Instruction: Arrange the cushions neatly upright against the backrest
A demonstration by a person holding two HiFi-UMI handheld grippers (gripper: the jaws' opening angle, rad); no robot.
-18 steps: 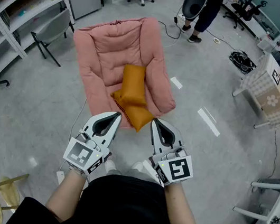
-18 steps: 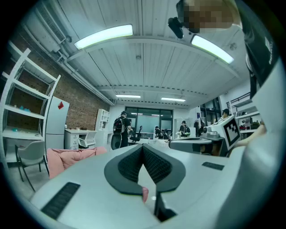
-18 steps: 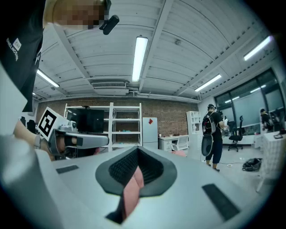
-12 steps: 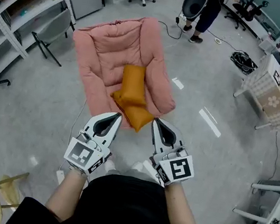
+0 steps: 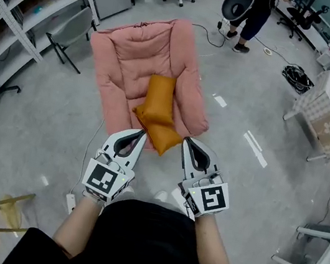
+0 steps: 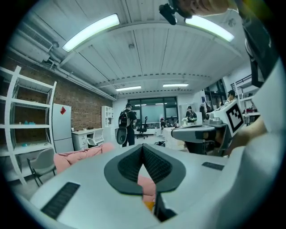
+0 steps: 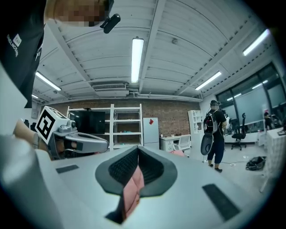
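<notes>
Right, closest in, the person holds both tools out at waist height, about level. The left gripper (image 5: 139, 134) and the right gripper (image 5: 186, 141) are hard white plastic shells with ribbed black pads, and on each the jaws are pressed together with nothing between them.

Just beyond the two tips, and roughly midway between them, lies the near cushion (image 5: 163, 136). It is a plump mustard-orange pillow of soft matte fabric, flat on the front lip of the seat with its long axis slanting across the person's line. Neither hand looks clearly nearer to it, so I'd judge either could take it once the jaws open.

Touching it on the far side is the far cushion (image 5: 159, 98), in the same orange cloth. This one is a flatter rectangle lying down with its long axis running straight away toward the backrest (image 5: 146, 33). Neither cushion stands upright yet.

Both rest on the pink floor chair (image 5: 115, 72), quilted and puffy, with raised padded sides and stitched channels. It sits on a smooth grey floor (image 5: 249, 193).

Farther off, white metal shelving (image 5: 21, 14) stands at the left, and a standing person (image 5: 249, 10) is beyond the chair.
</notes>
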